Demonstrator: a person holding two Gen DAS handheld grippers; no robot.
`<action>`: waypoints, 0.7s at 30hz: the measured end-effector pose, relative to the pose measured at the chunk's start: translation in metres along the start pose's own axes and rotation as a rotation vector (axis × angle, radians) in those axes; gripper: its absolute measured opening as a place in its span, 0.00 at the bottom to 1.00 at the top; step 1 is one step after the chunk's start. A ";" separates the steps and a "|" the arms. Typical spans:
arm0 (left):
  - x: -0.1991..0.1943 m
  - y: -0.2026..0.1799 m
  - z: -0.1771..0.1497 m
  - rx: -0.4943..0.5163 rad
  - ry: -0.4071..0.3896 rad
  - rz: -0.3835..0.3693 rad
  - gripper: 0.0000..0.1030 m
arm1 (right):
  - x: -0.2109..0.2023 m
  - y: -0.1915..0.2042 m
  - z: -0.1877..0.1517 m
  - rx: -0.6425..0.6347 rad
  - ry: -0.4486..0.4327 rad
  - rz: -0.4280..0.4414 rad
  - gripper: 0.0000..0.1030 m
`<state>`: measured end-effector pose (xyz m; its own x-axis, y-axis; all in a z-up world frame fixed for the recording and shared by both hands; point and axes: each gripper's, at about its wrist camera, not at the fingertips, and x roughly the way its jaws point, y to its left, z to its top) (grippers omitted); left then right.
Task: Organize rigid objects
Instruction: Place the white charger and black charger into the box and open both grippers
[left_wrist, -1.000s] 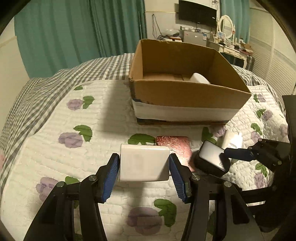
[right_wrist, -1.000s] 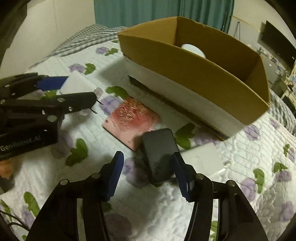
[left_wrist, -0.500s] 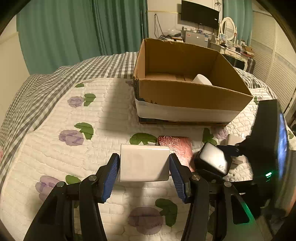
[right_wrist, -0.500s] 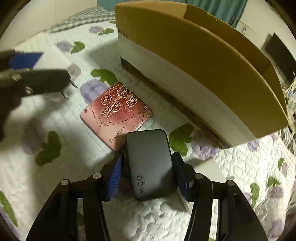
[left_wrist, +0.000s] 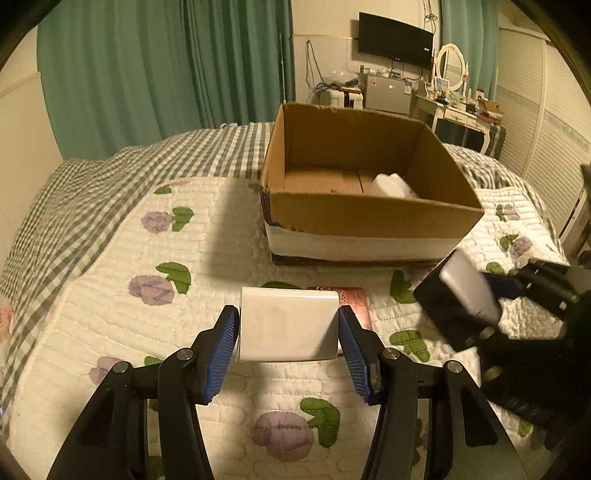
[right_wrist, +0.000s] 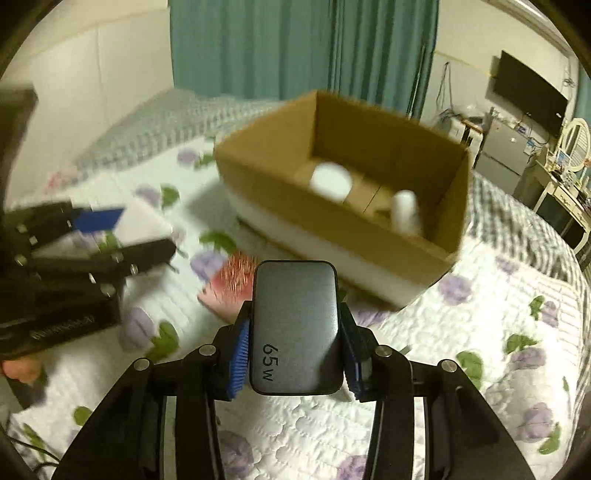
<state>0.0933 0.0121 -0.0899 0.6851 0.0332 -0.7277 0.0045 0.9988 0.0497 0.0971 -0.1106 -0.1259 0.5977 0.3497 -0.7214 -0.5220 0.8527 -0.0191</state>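
My left gripper (left_wrist: 288, 332) is shut on a white rectangular box (left_wrist: 288, 325) and holds it above the quilt. My right gripper (right_wrist: 293, 343) is shut on a dark grey 65W charger (right_wrist: 295, 325), lifted off the bed; it also shows in the left wrist view (left_wrist: 461, 302). An open cardboard box (left_wrist: 369, 214) stands ahead on the bed, with white objects (right_wrist: 330, 181) inside. A pink rose-patterned card (left_wrist: 356, 301) lies flat on the quilt in front of the box, partly hidden by the held items.
The floral quilt (left_wrist: 147, 295) covers the bed, over a grey checked blanket (left_wrist: 92, 192). Teal curtains (left_wrist: 166, 74) hang behind. A dresser with a mirror (left_wrist: 450, 92) and a TV (left_wrist: 395, 40) stand at the far right.
My right gripper closed on the charger and lifted it off the quilt toward the cardboard box. My left gripper has risen slightly with the white box still held.
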 end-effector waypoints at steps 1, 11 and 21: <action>-0.003 0.000 0.003 -0.005 -0.004 -0.004 0.54 | -0.006 -0.003 0.003 0.008 -0.017 -0.003 0.41; -0.039 -0.016 0.077 0.030 -0.117 -0.075 0.54 | -0.054 -0.046 0.073 0.074 -0.156 0.010 0.41; 0.051 -0.035 0.165 0.090 -0.099 -0.107 0.54 | -0.035 -0.096 0.127 0.081 -0.204 -0.038 0.41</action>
<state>0.2482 -0.0275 -0.0162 0.7457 -0.0811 -0.6613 0.1432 0.9889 0.0401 0.2038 -0.1555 -0.0109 0.7309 0.3810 -0.5662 -0.4512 0.8923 0.0181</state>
